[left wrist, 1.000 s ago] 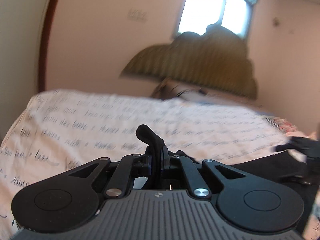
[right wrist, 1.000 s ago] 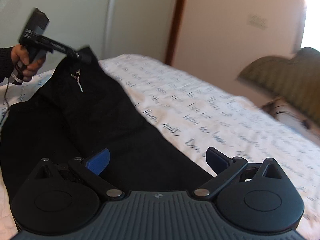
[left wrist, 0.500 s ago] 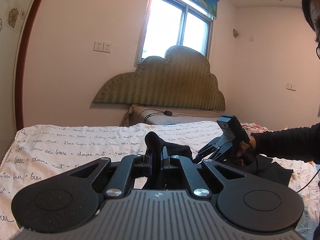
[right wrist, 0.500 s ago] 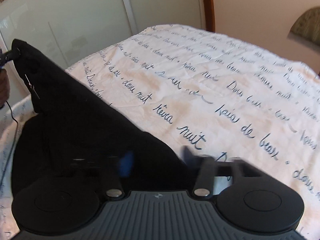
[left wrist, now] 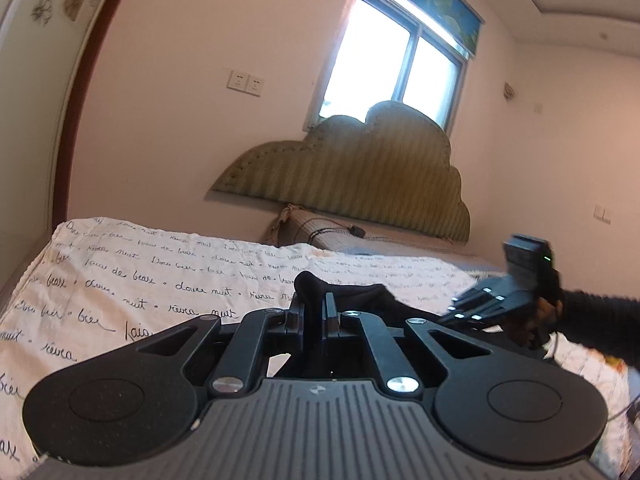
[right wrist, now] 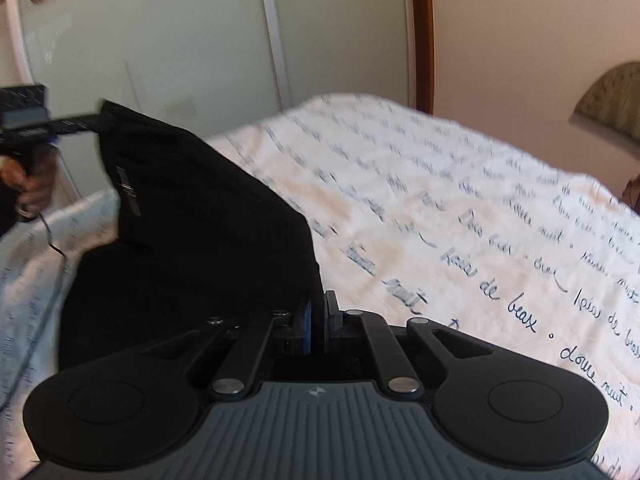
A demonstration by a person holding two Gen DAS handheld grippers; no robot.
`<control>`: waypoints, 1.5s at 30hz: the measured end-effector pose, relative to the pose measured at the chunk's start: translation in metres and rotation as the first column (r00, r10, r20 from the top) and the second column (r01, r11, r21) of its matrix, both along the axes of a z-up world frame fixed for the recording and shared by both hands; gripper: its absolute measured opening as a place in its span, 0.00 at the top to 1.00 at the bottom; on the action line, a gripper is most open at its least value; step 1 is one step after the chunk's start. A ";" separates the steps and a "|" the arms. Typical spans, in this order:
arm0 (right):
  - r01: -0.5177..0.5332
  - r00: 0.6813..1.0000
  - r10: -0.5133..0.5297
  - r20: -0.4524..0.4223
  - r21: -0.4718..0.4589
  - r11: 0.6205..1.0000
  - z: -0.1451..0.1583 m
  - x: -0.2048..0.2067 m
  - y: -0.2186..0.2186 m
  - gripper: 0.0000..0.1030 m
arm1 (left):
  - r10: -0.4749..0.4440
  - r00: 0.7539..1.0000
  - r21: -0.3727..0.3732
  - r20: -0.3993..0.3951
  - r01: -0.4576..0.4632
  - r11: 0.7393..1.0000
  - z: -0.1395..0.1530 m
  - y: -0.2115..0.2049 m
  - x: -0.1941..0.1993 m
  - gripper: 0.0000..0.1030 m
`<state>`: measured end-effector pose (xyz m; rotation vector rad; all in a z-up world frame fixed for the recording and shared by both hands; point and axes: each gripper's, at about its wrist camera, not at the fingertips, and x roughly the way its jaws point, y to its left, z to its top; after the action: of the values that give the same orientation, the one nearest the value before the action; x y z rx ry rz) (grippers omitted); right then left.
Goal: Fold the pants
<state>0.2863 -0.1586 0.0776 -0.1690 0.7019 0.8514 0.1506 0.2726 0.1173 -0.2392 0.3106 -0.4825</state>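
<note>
Black pants (right wrist: 192, 216) hang stretched between my two grippers above the bed. My left gripper (left wrist: 313, 304) is shut on one corner of the pants (left wrist: 360, 294), a bunch of cloth poking up between its fingers. My right gripper (right wrist: 317, 308) is shut on the other edge of the pants. In the right wrist view the left gripper (right wrist: 60, 126) holds the far corner raised, and a zipper pull (right wrist: 127, 192) hangs down. In the left wrist view the right gripper (left wrist: 496, 300) shows at the right, hand-held. The lower part of the pants lies on the bed.
The bed sheet (right wrist: 460, 208) is white with dark handwriting print. A padded headboard (left wrist: 360, 176) stands under a window (left wrist: 396, 68). Sliding wardrobe doors (right wrist: 200, 40) stand beyond the bed's far side. A thin cable (right wrist: 48, 236) hangs from the left hand.
My right gripper went from open to shut on the pants' edge. Both grippers have lifted the cloth, which now stretches taut between them. The left stayed shut on its corner.
</note>
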 end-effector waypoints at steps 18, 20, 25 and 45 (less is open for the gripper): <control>0.041 0.984 -0.017 -0.179 0.131 0.991 -0.045 -0.101 -0.003 0.95 | 0.170 0.880 -0.351 -0.444 -0.345 0.870 -0.041 0.014 -0.124 0.30; 0.053 0.986 -0.028 -0.167 0.144 0.988 -0.037 -0.098 -0.004 0.95 | 0.116 0.861 -0.388 -0.494 -0.338 0.858 -0.050 -0.011 -0.127 0.30; 0.083 0.986 -0.057 -0.155 0.169 0.982 -0.026 -0.090 -0.004 0.95 | 0.088 0.786 -0.435 -0.612 -0.428 0.792 -0.080 -0.041 -0.119 0.30; 0.100 0.988 -0.074 -0.132 0.203 0.974 -0.019 -0.092 -0.005 0.95 | 0.200 0.602 -0.351 -0.773 -0.669 0.655 -0.102 -0.031 -0.085 0.33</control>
<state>0.1943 -0.1639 0.0585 0.1037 0.7252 0.8504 0.0657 0.2411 0.0152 -1.1569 0.7941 0.0938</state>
